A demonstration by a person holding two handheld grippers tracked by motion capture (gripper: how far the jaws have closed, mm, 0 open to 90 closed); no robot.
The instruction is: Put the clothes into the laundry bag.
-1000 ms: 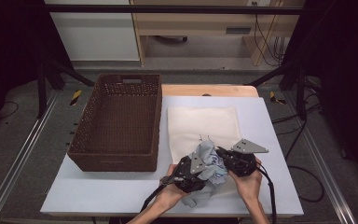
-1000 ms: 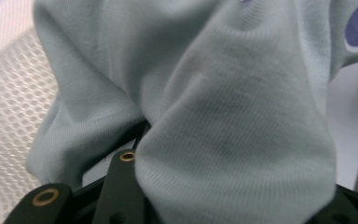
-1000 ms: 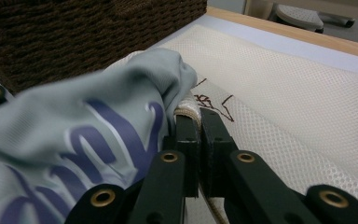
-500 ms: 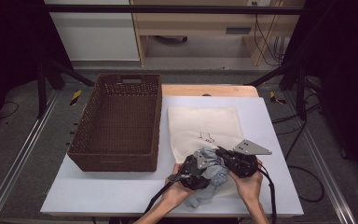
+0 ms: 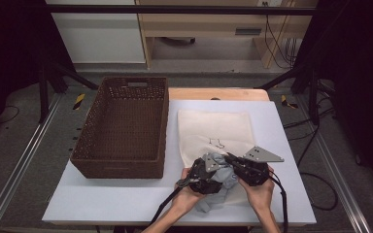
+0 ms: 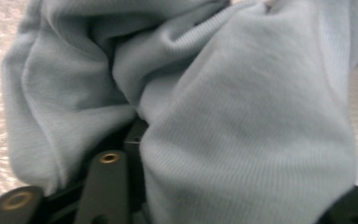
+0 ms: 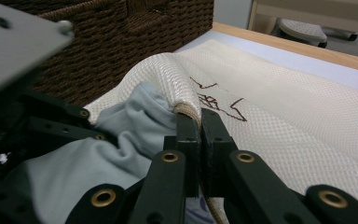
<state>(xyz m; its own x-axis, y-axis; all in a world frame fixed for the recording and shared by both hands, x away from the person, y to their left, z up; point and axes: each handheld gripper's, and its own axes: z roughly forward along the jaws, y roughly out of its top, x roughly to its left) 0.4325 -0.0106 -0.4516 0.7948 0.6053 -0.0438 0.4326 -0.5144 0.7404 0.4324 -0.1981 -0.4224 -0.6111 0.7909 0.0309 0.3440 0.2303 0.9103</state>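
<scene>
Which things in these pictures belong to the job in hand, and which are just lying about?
In the job:
- grey garment
- mesh bag
- left gripper, jaws just opening on the garment
- right gripper, shut on the bag's rim

Lying about:
- wicker basket
- table

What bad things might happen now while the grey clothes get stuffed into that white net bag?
1. The right hand-held gripper pinches only the rim of the cream mesh laundry bag; a tug might pull that edge free and close the mouth.
2. The left hand-held gripper has just been opening with the light grey knit garment bunched between its jaws, so the cloth may slide back out onto the white table.
3. Most of the garment looks still outside, so it might snag at the opening.
</scene>
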